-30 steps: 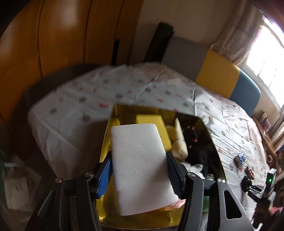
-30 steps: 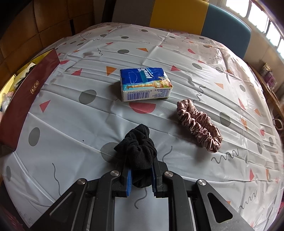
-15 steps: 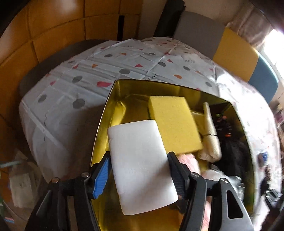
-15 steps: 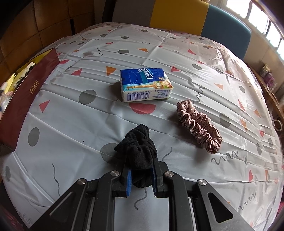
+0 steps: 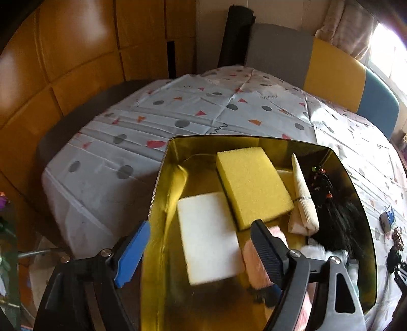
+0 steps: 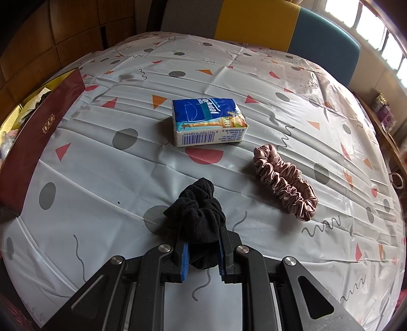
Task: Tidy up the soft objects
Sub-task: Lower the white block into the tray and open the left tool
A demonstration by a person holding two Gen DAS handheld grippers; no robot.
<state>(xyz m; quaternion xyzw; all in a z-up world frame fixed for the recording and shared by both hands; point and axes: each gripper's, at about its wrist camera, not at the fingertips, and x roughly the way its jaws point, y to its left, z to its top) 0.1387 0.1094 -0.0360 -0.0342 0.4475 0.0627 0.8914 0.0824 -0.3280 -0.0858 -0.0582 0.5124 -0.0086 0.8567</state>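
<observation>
A white sponge (image 5: 208, 236) lies flat inside the gold box (image 5: 162, 183), beside a yellow sponge (image 5: 251, 185). My left gripper (image 5: 201, 226) hangs over the box with its jaws opening wide; the white sponge lies below between them, touched by neither pad. A cream cloth roll (image 5: 302, 203), a pink soft item (image 5: 254, 262) and a black fuzzy bundle (image 5: 338, 224) also sit in the box. My right gripper (image 6: 202, 245) is shut on a black scrunchie (image 6: 198, 214) just above the patterned tablecloth (image 6: 101, 178). A pink scrunchie (image 6: 285, 178) and a blue tissue pack (image 6: 208, 122) lie ahead of it.
In the right wrist view the box's dark red outer wall (image 6: 43, 137) stands at the left edge of the table. Chairs in grey, yellow (image 6: 257, 23) and blue line the far side. A wooden panelled wall (image 5: 76, 51) stands behind the table's left end.
The left gripper dropped closer over the box and spread its jaws, letting the white sponge fall flat onto the box floor. The right gripper kept still with the black scrunchie.
</observation>
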